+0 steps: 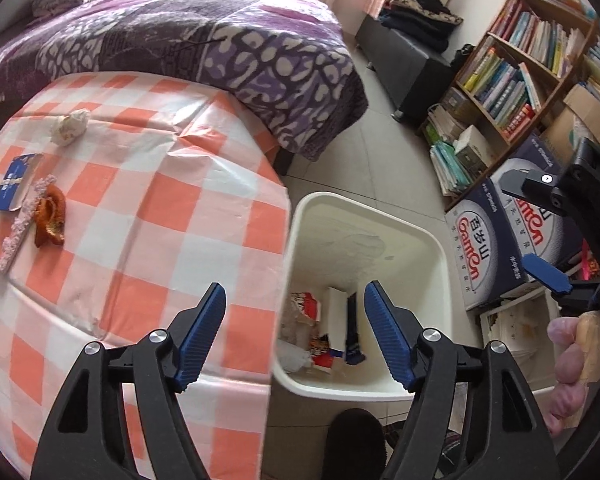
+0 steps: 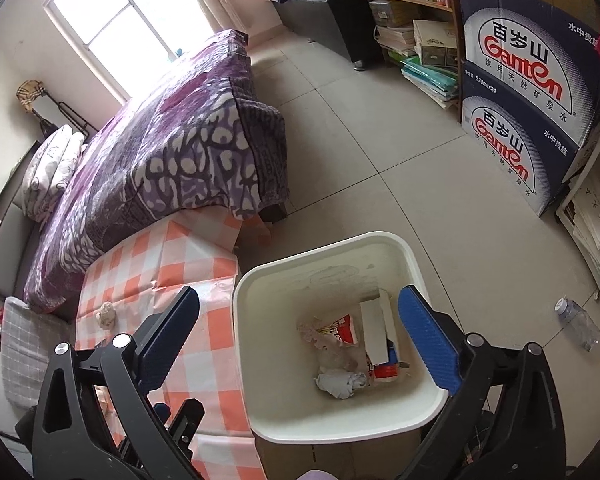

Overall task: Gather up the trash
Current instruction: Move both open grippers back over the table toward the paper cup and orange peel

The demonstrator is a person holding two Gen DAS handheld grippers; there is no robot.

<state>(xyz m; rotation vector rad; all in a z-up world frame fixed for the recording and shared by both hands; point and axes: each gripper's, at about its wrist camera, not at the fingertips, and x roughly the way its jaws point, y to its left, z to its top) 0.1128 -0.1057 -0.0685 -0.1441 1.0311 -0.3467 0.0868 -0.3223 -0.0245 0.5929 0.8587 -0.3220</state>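
The trash left to collect, a crumpled tissue (image 1: 69,126), an orange peel (image 1: 51,216) and a blue card (image 1: 15,181), lay near the table's (image 1: 172,216) far edge (checked orange cloth). Beside it, the white bin (image 2: 414,258) held wrappers; both the left gripper (image 1: 294,334) and the right gripper (image 2: 300,338) gaped wide, empty.

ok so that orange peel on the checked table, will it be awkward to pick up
The orange peel looks curled and thin, so it is probably light and a bit floppy, likely to bend or tear under the jaws. It lies loose on the tablecloth touching a pink beaded strand, which may drag along.
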